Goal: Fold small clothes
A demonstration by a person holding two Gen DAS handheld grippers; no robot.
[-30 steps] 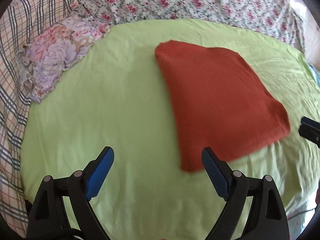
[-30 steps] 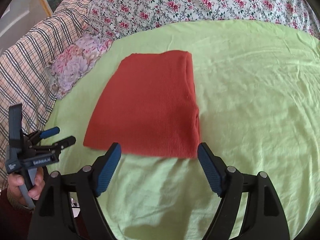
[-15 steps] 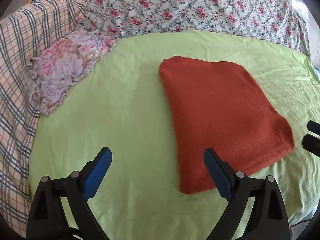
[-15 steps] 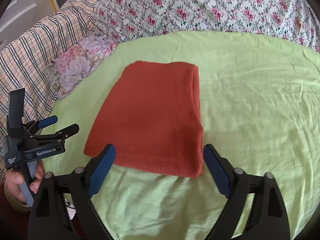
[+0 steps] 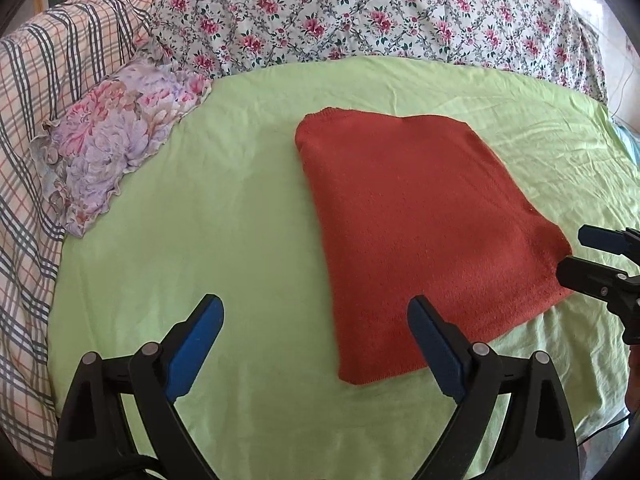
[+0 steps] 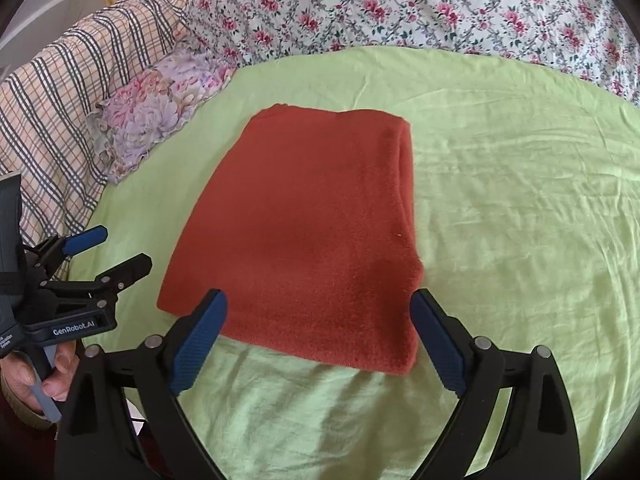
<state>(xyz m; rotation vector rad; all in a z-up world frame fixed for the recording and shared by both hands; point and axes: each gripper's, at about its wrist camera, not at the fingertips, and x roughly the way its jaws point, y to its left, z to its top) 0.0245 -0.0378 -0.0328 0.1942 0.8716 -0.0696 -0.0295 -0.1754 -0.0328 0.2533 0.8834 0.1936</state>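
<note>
A rust-red knitted garment lies folded into a flat rectangle on the green bedsheet. My left gripper hovers open over the sheet at the garment's near left corner, with nothing between its fingers. In the right wrist view the same garment fills the centre. My right gripper stands wide open above its near edge without touching it. The right gripper also shows at the garment's right corner in the left wrist view. The left gripper appears open, held by a hand.
A small purple floral pillow lies at the sheet's far left. A floral quilt runs along the back and a plaid blanket down the left side. The green sheet stretches to the right of the garment.
The right gripper's jaws have spread wider and it has shifted a little along the garment's near edge, showing more in the left wrist view. The garment lies as before.
</note>
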